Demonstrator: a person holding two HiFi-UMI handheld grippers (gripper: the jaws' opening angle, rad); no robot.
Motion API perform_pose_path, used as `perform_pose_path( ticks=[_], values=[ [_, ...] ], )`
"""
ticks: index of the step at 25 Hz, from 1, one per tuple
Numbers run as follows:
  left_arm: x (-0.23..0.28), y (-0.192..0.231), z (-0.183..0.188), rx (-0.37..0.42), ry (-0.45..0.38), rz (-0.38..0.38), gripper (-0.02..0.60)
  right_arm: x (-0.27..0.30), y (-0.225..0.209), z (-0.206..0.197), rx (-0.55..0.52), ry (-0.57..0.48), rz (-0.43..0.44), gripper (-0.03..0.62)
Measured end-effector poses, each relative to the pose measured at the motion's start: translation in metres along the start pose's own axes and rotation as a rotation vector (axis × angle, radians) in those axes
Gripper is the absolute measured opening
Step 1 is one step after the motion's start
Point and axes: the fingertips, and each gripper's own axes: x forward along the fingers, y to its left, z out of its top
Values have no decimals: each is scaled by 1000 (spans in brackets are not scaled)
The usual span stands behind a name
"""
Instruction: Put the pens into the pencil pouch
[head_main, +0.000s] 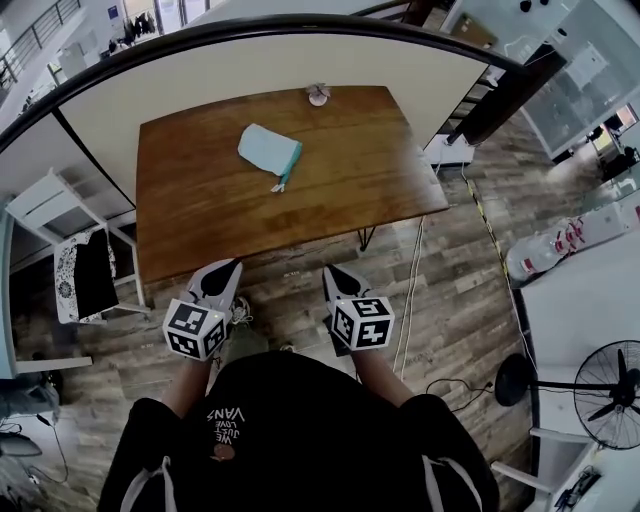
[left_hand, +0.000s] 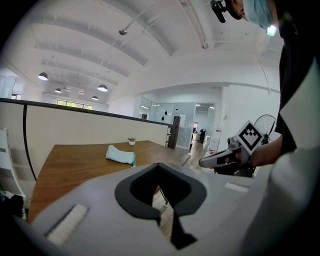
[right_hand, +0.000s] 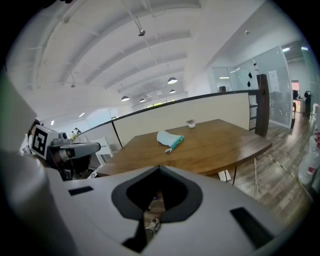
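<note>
The left hand-held gripper (head_main: 222, 272) and the right hand-held gripper (head_main: 333, 275) are held pressed together, empty, short of the brown wooden tabletop (head_main: 350, 180). The light-blue fabric pencil pouch (head_main: 268, 152) is laid at twelve o'clock, mid-tabletop.

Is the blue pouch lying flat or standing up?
Lying flat. The pouch rests on its side on the table, low in both gripper views.
</note>
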Motion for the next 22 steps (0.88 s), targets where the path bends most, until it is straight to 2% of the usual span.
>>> perform_pose_path(
  ticks=[15,22],
  values=[
    [-33,-26,-14,-10,-26,14,11,-29,13,-20,-24,-19,-2,12],
    [-31,-31,-13,1,-22,6,11,-31,11,-21,-22,-19,-5,12]
  ],
)
